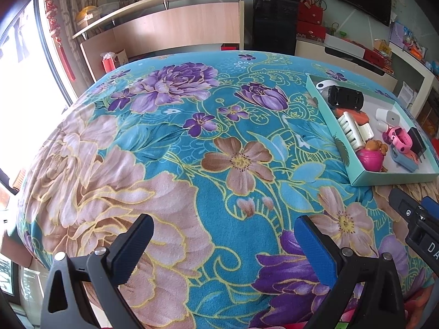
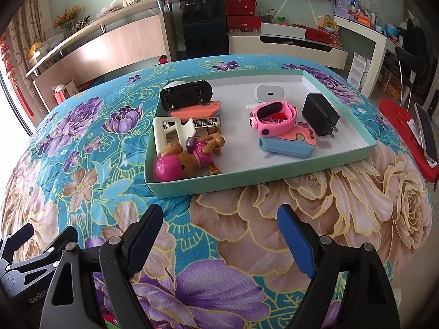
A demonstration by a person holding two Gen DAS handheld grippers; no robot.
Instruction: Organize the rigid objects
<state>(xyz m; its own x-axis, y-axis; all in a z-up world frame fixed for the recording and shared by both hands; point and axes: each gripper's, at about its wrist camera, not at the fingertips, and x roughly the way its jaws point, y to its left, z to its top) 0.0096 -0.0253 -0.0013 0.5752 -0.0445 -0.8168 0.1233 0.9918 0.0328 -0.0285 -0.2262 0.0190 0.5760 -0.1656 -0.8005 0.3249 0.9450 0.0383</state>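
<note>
Left tongs [image 1: 223, 242]: apart, empty, over the floral tabletop cloth [image 1: 175, 148].
Right tongs [image 2: 219, 231]: apart, empty, just short of the tray.
Tray [image 2: 340, 163]: at 12 o'clock from the right tongs.
In tray: toy car [image 2: 186, 94], puppy figure [image 2: 189, 156], pink watch [image 2: 274, 119], black charger [image 2: 321, 113].

My two wrist cameras both look steeply down over the flowered cloth [image 1: 192, 142], sharing the nearby tray [image 2: 192, 185] of trinkets.
</note>
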